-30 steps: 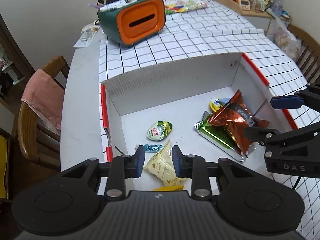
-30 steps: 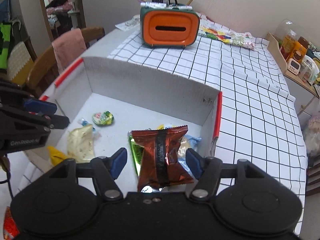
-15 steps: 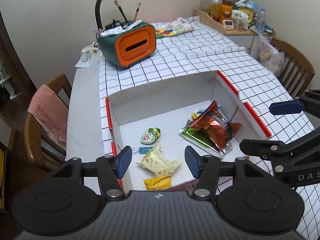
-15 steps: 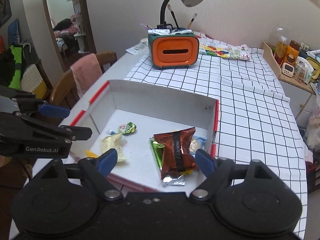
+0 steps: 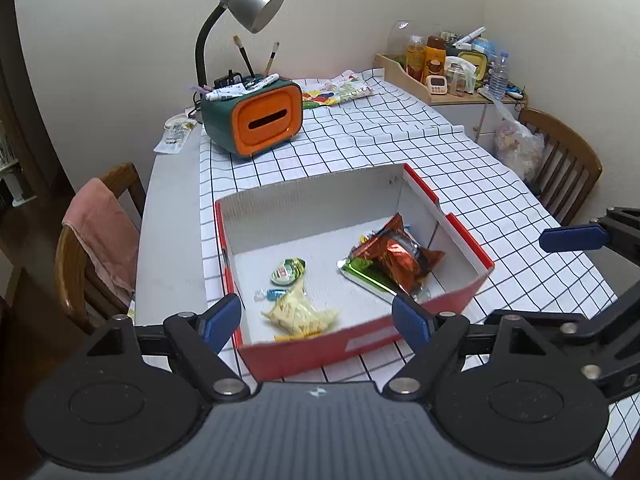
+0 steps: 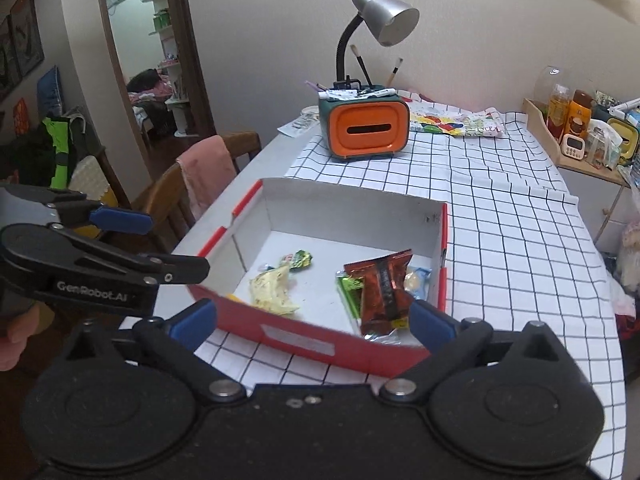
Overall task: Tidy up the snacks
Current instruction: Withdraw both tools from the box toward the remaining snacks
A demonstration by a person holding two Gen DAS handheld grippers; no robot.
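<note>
Red cardboard box [image 5: 348,344], white inside, sits on the counter [image 5: 168,216] over a grid-pattern cloth [image 5: 360,144]. It serves as the collecting tray; low walls keep the loose packets from sliding off.

Contents, left wrist view:
- pale yellow snack pouch [image 5: 298,314] near the front wall, crumpled, lying flat
- small blue-wrapped candy [image 5: 274,293] just beside it
- green-and-white round sweet [image 5: 288,271] a little further in
- red-brown foil packet [image 5: 396,252] lying on top of a green-edged flat packet [image 5: 362,274], both toward the right wall; a pale blue wrapper peeks from behind them in the right wrist view

Sorting judgement: small sweets lie left, larger foil bags are stacked right. Looks like grouping by size, though that is a guess.

Left gripper [image 5: 318,322]: fingers [image 5: 222,318] spreading, nothing between them; the pads frame the box's front wall from above without touching it. Right gripper [image 6: 312,326]: fingers [image 6: 430,326] likewise spreading wide and empty, above the near wall in front of the foil stack. Each sits clear of the packets, apparently released.

Teal-and-orange pen holder [image 5: 256,118] and desk lamp [image 5: 248,4] stand well apart at the far end, out of the working area. No snack is visible outside the box near the grippers, so the task looks close to done.
</note>
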